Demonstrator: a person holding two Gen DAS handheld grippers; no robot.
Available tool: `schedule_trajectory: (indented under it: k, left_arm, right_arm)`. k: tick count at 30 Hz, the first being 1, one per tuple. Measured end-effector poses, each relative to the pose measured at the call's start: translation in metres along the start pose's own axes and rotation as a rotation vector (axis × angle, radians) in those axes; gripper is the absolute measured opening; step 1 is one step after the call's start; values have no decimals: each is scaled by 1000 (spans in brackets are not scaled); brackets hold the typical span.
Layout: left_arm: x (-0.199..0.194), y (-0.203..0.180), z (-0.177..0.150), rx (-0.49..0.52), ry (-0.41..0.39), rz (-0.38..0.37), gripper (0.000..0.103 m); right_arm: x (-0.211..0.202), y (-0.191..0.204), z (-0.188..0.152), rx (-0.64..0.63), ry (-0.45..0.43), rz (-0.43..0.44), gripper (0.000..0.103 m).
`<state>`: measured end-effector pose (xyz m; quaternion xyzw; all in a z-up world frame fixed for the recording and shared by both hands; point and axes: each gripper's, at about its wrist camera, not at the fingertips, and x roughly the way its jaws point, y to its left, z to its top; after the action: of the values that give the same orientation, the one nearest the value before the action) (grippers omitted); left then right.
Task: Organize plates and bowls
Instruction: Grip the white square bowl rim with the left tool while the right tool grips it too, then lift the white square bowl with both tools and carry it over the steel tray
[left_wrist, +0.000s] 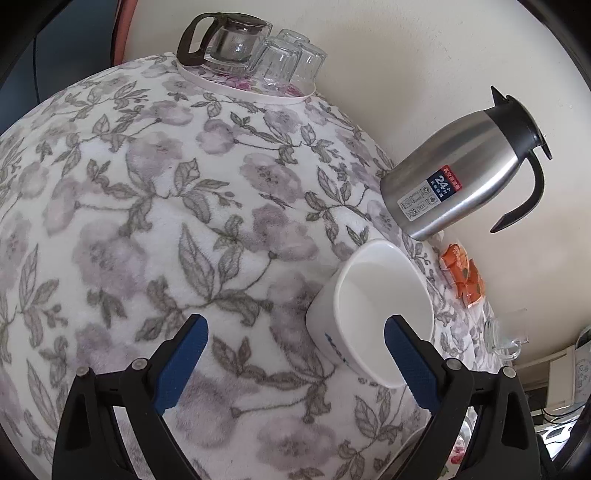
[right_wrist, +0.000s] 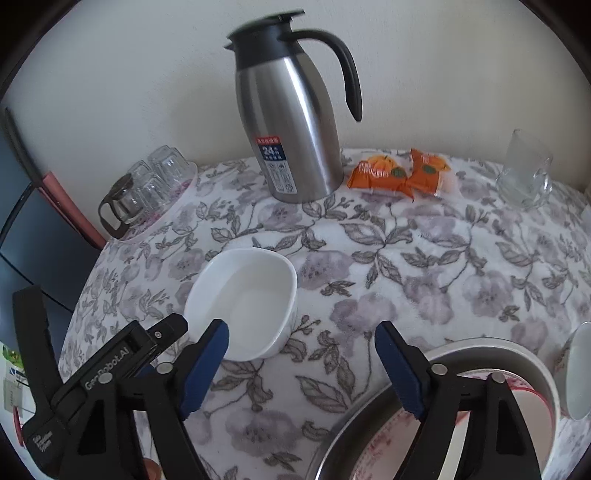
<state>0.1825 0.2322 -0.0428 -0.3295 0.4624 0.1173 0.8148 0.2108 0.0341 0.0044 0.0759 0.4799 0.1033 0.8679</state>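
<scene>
Left wrist view: left claw (left_wrist: 295, 354) spread, white bowl (left_wrist: 369, 314) at its right finger; right claw (right_wrist: 301, 356) spread, empty.

The left gripper (left_wrist: 295, 339) points steeply down, its two black arms spread wide and the blue pads (left_wrist: 181, 363) well apart, with nothing pressed between them. The right gripper (right_wrist: 301, 349) tilts down at much the same angle, its blue-padded fingers (right_wrist: 205, 369) also apart and gripping nothing. In the right wrist view the left gripper (right_wrist: 162, 332) shows as a black body at lower left, just beside the right gripper's left finger.
</scene>
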Motion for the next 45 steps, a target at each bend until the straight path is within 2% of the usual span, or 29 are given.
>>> schedule_trajectory:
  k: [1,3,4,13,19,21,24,30,37,45]
  left_arm:
    - [2,0,2,2,0,-1,92]
    - [7,1,6,-1,2,1,78]
    - [10,2,7,-5,7,1,75]
    - [26,3,14,-1,14,-17,65]
    - [33,-9,13,51,22,-37,44]
    - [36,-11,12,64,29,-37,34]
    - [41,-13,11,73,35,-45,25]
    - [47,-18,6,87,49,-64,20]
    - [44,-17,5,92,51,-77,19]
    - [26,-23,5,124,37,-70,18]
  right_arm:
    - [5,0,1,3,13,2,73]
    - [13,-1,3,13,35,15,69]
    - [18,-1,4,16,47,17,67]
    - [50,2,4,21,108,21,45]
    - [61,5,2,18,130,39,30]
    - [62,6,2,13,132,45,28]
    - [66,9,1,8,139,51,26]
    - [73,11,-2,16,161,65,25]
    - [71,10,-5,24,159,88,22]
    - [54,9,-9,36,147,108,22]
